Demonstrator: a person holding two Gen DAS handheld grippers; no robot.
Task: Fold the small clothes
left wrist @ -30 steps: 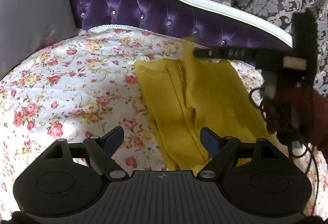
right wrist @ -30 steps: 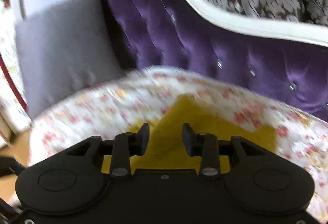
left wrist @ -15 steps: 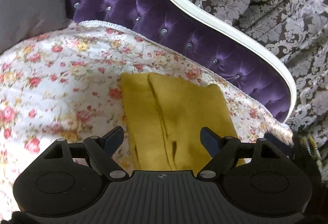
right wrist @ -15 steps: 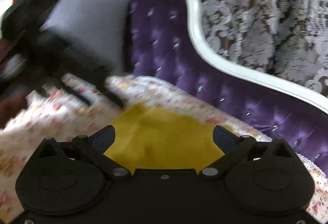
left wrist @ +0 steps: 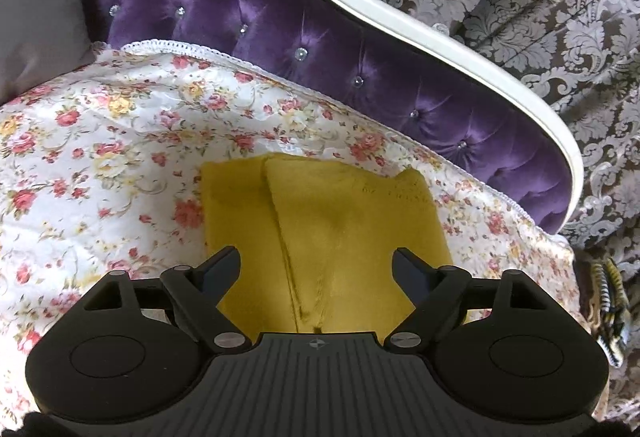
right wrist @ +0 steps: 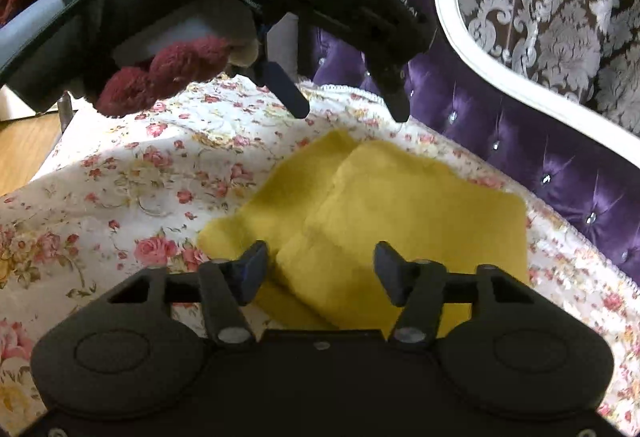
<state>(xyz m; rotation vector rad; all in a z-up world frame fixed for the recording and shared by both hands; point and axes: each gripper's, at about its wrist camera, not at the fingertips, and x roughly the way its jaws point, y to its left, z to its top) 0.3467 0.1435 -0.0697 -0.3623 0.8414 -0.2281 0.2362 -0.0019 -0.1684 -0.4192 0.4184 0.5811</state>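
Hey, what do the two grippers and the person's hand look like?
Both grippers are black plastic with round side housings and blue-padded jaws. The left gripper carries white lettering and a black cable. The right gripper looks the same. The hand wears a dark red knit glove with pale patches.

A second ago the right gripper (right wrist: pixel 320 269) stood lifted over the mustard-yellow fleece garment (left wrist: pixel 332 233) with its fingers (right wrist: pixel 252 269) close together; they have since spread wide, holding nothing, and it has dropped low at the near edge. The garment's raised flap has come down, leaving a flat folded rectangle. The left gripper (right wrist: pixel 352 109) has moved forward above the far edge.
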